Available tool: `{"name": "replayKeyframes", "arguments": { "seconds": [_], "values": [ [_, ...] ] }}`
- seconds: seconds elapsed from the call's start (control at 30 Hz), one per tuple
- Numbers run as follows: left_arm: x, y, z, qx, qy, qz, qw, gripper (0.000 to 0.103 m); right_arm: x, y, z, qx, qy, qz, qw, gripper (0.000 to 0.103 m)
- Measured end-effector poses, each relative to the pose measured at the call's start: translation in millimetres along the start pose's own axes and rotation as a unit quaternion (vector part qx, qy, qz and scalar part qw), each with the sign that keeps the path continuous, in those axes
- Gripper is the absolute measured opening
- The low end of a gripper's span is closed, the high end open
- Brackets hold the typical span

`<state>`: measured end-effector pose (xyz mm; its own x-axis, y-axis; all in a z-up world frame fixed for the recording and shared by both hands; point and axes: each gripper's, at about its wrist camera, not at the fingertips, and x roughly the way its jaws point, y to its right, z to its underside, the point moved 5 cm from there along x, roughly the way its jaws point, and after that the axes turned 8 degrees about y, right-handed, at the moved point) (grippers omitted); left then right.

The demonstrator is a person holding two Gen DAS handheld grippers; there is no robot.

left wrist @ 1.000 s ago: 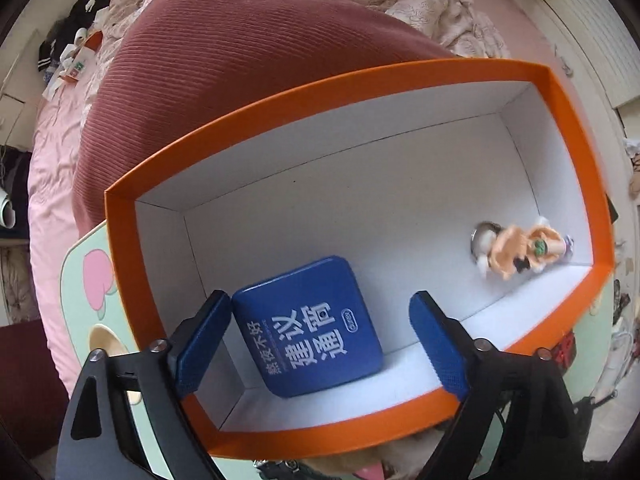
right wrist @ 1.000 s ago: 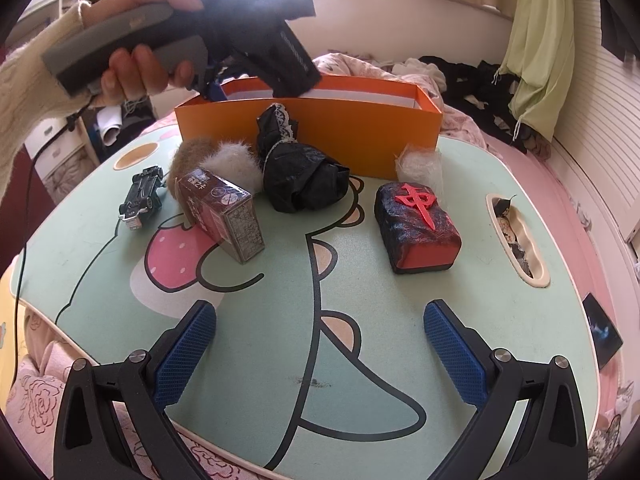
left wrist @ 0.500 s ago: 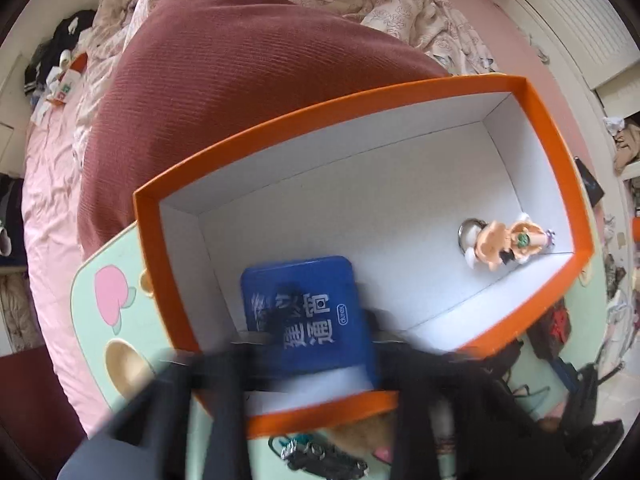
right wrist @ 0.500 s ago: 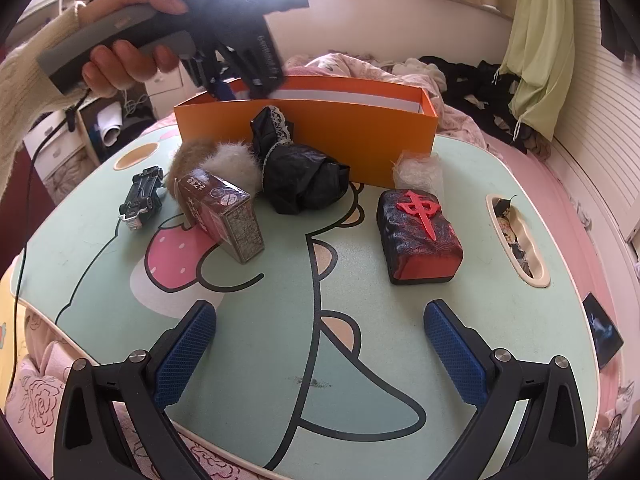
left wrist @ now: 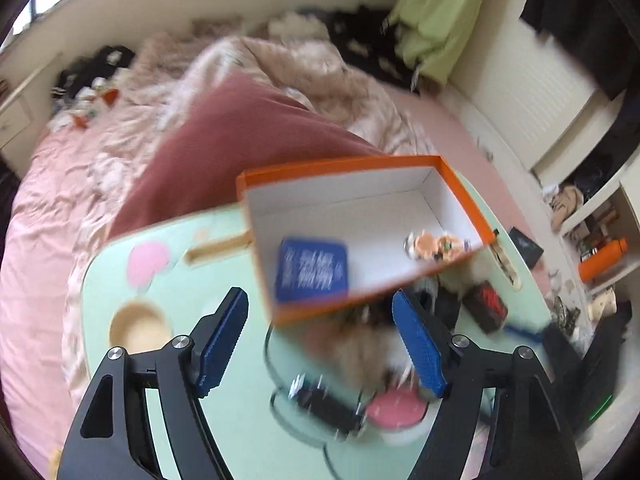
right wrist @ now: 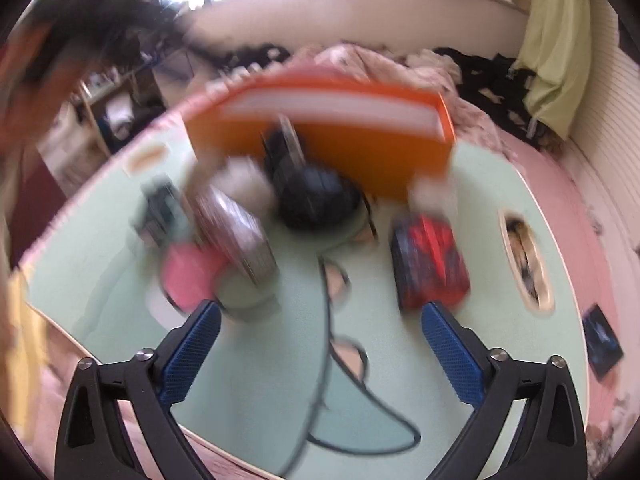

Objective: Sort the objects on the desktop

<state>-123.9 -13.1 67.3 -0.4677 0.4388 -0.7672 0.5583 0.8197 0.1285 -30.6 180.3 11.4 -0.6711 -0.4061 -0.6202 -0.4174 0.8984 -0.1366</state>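
Two items are now lying inside the orange box: a blue tin flat on the floor toward its 8 o'clock corner, and a small figurine toward 3 o'clock by the near wall. The left gripper, which a second ago was hanging over the tin inside the box, is now standing back from it and higher, over the pale green table. Its jaws have just been opening again after a brief closing; they are spread, with nothing between the pads. I am judging the tin as delivered and this deposit as finished.

The right gripper is hovering over the table's near edge, jaws spread and empty. Both views are blurring badly.

Several objects are still waiting on the table in front of the box: a red-and-black block at 1 o'clock of the right gripper, a black bundle at 12 o'clock, a small carton and a toy car at 10 to 11 o'clock. Sorting appears partly done.
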Motion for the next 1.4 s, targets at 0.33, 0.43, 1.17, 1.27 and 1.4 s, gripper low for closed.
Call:
{"name": "replayKeyframes", "arguments": {
  "seconds": [0.33, 0.43, 1.17, 1.27, 1.4],
  "values": [
    [5.5, 11.9, 122.1, -0.042, 0.026, -0.038, 0.9980, 0.075, 109.8, -14.8, -128.5, 0.106, -0.160, -0.097, 0.977, 0.085],
    [10.8, 15.3, 129.0, -0.056, 0.050, -0.068, 0.9949, 0.075, 155.8, -12.8, -130.0, 0.097, -0.204, -0.054, 0.973, 0.085],
    [20.5, 37.2, 146.3, -0.011, 0.133, -0.116, 0.9843, 0.093, 216.2, 44.2, -116.2, 0.103, -0.246, 0.036, 0.963, 0.059],
    [20.2, 36.9, 146.1, -0.012, 0.133, -0.116, 0.9842, 0.093, 213.9, 40.7, -117.8, 0.137, -0.248, -0.023, 0.959, 0.060],
    [19.7, 36.8, 146.2, -0.013, 0.133, -0.117, 0.9841, 0.094, 205.5, 29.9, -117.2, 0.156, -0.259, -0.052, 0.952, 0.070]
  ]
}}
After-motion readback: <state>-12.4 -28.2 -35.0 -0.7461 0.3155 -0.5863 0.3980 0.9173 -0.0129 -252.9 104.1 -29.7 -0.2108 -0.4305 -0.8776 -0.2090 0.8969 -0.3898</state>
